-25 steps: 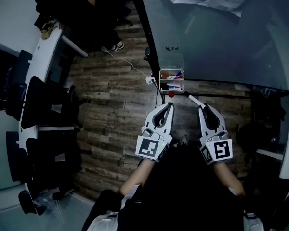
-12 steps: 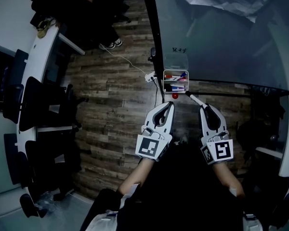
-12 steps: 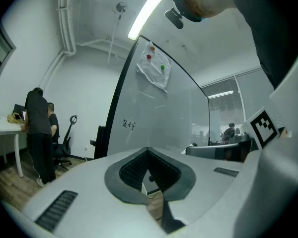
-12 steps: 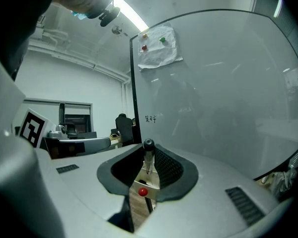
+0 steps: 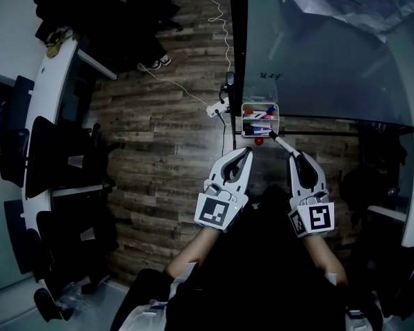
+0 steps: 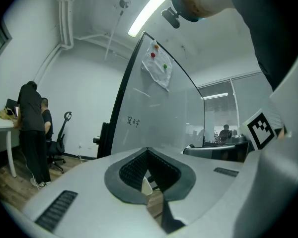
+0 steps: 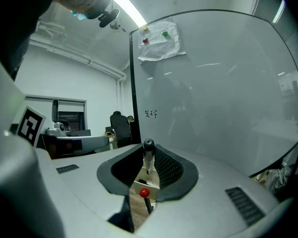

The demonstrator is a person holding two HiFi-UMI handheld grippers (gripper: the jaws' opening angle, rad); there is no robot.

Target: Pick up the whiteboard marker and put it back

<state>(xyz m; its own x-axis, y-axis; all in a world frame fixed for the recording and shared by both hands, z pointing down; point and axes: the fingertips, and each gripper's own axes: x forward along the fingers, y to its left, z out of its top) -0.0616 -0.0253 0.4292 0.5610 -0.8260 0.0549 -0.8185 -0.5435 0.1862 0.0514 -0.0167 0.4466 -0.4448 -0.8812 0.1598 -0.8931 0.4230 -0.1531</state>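
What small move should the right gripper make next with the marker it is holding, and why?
Probably ease the right gripper forward and slightly left, so the whiteboard marker comes over the tray. The marker is clamped in that gripper, and its tip sits just short of the tray's near right corner, not yet inside.

Left claw (image 5: 243, 152) and right claw (image 5: 294, 157) — pale grey, black-padded.

Head view: looking steeply down from above onto the wooden floor (image 5: 165, 129), with the left gripper (image 5: 243, 152) and the right gripper (image 5: 293, 156) low and central. Gripper views: mounted close behind each gripper's own fingers (image 6: 79, 192), aimed along them and tilted up at the whiteboard (image 5: 324, 61). Shared by all three: the whiteboard's small scribble (image 7: 151, 114).
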